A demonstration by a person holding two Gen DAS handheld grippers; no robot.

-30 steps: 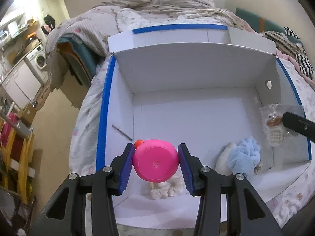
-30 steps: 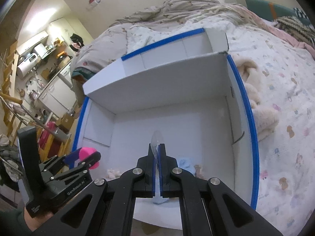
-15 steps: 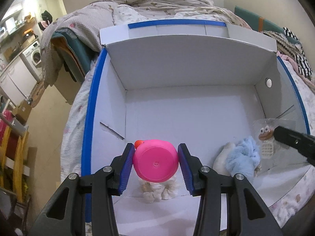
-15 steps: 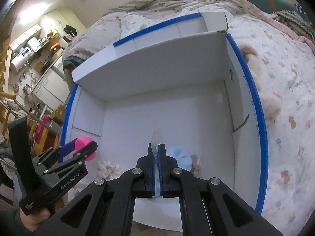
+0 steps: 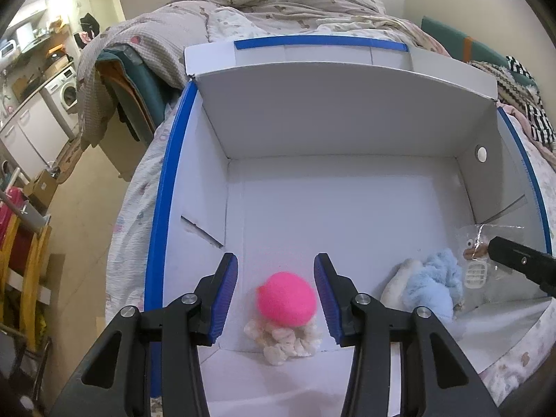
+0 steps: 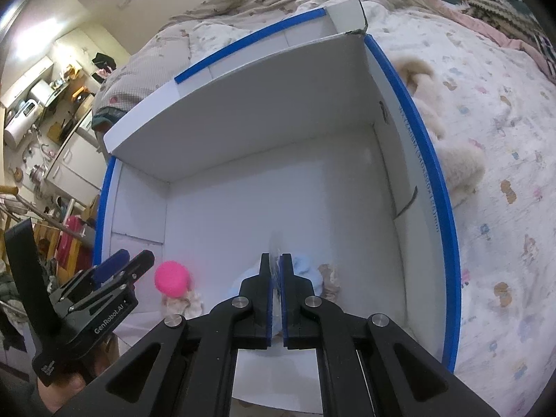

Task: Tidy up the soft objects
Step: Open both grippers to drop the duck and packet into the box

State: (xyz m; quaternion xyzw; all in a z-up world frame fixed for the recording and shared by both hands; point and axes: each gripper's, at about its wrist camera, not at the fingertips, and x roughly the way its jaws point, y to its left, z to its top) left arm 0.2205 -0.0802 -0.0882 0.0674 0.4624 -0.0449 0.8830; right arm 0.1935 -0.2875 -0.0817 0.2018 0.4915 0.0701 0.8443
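Note:
A white cardboard box (image 5: 347, 191) with blue-taped edges lies open on the bed. On its floor a pink round soft toy (image 5: 286, 300) rests on a cream scrunchie (image 5: 285, 338). My left gripper (image 5: 276, 264) hangs open just above the toy, with a gap on each side of it. A pale blue fluffy thing (image 5: 434, 285) lies in the near right corner. My right gripper (image 6: 276, 260) is shut on a clear plastic bag (image 5: 486, 264) holding a small brown trinket, above the blue fluff (image 6: 302, 267). The right wrist view also shows the pink toy (image 6: 171, 278) and the left gripper (image 6: 133, 260).
The box sits on a bed with a patterned sheet (image 6: 504, 208). A cream plush toy (image 6: 451, 160) lies just outside the box's right wall. A crumpled duvet (image 5: 278, 3) is piled behind. Left of the bed are floor, a washing machine (image 5: 66, 92) and a wooden chair (image 5: 27, 278).
The pink toy has left the left gripper's pads and dropped onto the cream scrunchie in the box. The right gripper with its bag has come lower over the blue fluff.

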